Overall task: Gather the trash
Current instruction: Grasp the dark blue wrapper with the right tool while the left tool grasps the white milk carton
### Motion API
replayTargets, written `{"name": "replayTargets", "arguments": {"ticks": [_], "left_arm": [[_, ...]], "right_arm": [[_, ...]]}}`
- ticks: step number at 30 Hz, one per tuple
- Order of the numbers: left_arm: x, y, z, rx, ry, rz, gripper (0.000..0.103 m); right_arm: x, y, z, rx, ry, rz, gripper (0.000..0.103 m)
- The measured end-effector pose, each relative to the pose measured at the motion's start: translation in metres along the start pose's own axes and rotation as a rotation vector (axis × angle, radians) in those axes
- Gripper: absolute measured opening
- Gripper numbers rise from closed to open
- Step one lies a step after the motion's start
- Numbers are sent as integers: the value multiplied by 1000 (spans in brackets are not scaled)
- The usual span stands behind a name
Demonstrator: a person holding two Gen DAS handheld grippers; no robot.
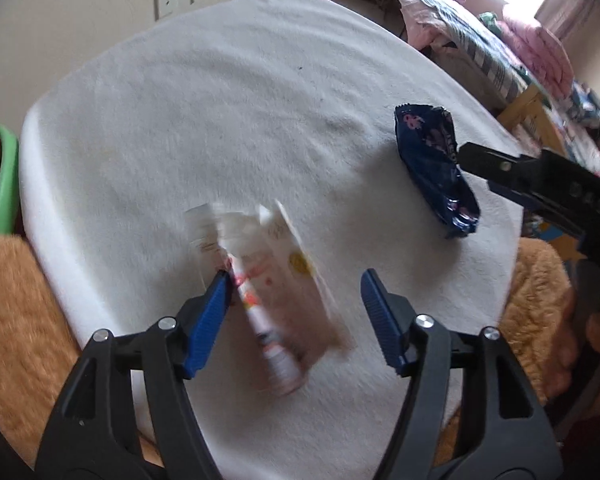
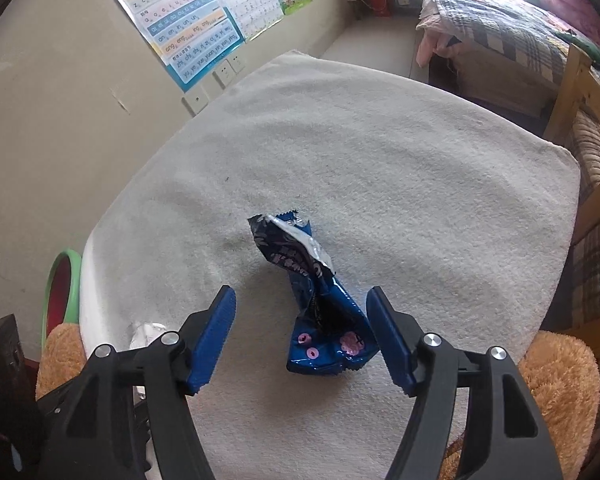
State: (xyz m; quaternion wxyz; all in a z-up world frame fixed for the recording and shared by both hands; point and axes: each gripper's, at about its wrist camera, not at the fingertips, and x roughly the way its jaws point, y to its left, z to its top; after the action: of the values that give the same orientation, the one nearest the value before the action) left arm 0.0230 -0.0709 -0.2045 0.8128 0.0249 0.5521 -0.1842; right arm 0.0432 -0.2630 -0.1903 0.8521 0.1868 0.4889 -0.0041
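Lying between open right tongs (image 2: pixel 300 312): blue wrapper (image 2: pixel 324 316)

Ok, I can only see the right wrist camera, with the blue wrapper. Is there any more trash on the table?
Observer: Yes, a white wrapper lies near the front edge of the table.
Operator: Is the other gripper grabbing it?
Observer: The left gripper is open, with that wrapper between its fingers.
Operator: What's printed on it?
Observer: Pink marks and a yellow spot; the rest is too blurred to tell.
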Motion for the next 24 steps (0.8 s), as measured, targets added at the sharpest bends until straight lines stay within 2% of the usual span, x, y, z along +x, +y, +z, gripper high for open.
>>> {"name": "replayTargets", "arguments": {"ticks": [5,7,9,10,16,19,21,24], "left_arm": [[3,3,6,5,-18,20,61],[3,8,8,-7,-22,27,52],[-1,15,8,-19,-29,25,33],[-3,19,8,-24,-29,17,33],[-17,28,15,-86,-62,23,34],[-25,32,15,-124,-75,15,52],[-32,32,12,-125,-93,10,55],[-27,26,7,-101,-77,23,59]], "right_arm": [[0,-6,0,19,0,8,66],[0,-6,0,20,-1,10,66],[0,-7,0,24,0,10,66],[1,-8,-1,28,1,11,66],[0,-10,-2,40,3,14,66],[-3,-11,-2,47,-5,17,66],[-3,-11,-3,50,-5,19,66],[2,-11,-5,48,10,20,66]]}}
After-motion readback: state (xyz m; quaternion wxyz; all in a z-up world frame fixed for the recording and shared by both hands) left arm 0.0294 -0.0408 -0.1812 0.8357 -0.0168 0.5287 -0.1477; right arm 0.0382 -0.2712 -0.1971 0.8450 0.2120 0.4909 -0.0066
